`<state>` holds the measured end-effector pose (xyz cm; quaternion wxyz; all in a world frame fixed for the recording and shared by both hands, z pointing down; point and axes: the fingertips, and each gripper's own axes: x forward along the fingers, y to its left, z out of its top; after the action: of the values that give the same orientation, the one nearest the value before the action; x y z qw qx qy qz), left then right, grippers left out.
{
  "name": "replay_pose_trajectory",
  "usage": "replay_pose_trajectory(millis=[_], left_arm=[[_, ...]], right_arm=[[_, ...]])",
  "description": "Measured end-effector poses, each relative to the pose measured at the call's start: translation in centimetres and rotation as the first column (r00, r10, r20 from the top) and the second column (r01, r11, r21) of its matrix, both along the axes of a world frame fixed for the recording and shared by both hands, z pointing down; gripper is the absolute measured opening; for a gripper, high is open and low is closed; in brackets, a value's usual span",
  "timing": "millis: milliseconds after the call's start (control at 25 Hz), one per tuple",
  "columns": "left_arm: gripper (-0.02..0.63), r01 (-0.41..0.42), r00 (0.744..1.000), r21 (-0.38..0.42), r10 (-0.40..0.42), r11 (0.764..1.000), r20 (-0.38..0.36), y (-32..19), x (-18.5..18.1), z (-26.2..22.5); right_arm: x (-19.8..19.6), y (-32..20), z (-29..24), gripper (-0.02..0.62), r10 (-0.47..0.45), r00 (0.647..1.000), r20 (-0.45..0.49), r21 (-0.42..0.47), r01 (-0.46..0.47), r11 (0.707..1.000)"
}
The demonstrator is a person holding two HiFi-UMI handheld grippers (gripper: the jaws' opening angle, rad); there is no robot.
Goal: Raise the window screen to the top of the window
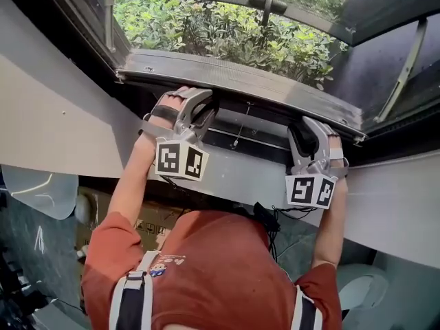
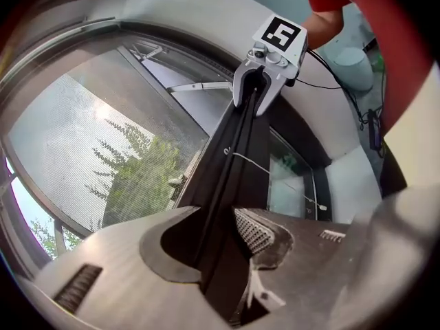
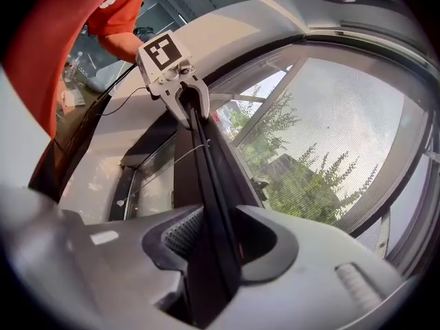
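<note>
The window screen's dark bottom bar (image 1: 249, 124) runs level between my two grippers, low in the window opening. My left gripper (image 1: 206, 112) is clamped on its left part, and my right gripper (image 1: 302, 130) on its right part. In the left gripper view the bar (image 2: 234, 177) fills the gap of the left gripper (image 2: 223, 236), the ribbed pad (image 2: 256, 231) against it. In the right gripper view the bar (image 3: 206, 163) likewise sits tight in the right gripper (image 3: 220, 239). Grey mesh (image 2: 89, 150) (image 3: 330, 136) stretches beyond the bar. A thin pull cord (image 2: 275, 174) hangs from the bar's middle.
A grey window frame rail (image 1: 240, 78) lies just past the bar, with green shrubs (image 1: 227, 33) outside. Metal stay arms (image 1: 405, 60) stand at the frame's sides. White wall panels (image 1: 62, 115) flank the opening. A cardboard box (image 1: 155, 218) sits on the floor below.
</note>
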<state>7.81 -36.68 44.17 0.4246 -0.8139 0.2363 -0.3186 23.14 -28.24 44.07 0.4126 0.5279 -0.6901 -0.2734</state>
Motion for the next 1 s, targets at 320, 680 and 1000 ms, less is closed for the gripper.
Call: replay_pose_trajectory(millis=[320,680,1000], left_arm=[[0.129,-0.001,0.998,-0.012,0.002,1.0,0.055,0.0,0.0,-0.3],[0.08,-0.001,1.0,0.077,0.002,0.997,-0.013,0.0,-0.3,-3.3],[0.077,0.014,0.998,0.184,-0.003,0.983,-0.057,-0.2,-0.1,-6.8]], right_arm=[[0.1,0.0,-0.3,0.131,-0.005,1.0,-0.023,-0.036,0.004,0.999],[0.1,0.1,-3.4,0.08,0.006,0.999,-0.036,0.052,-0.004,0.999],[0.3,-0.1,-6.9,0.064,0.024,0.995,-0.094,0.149,-0.01,0.989]])
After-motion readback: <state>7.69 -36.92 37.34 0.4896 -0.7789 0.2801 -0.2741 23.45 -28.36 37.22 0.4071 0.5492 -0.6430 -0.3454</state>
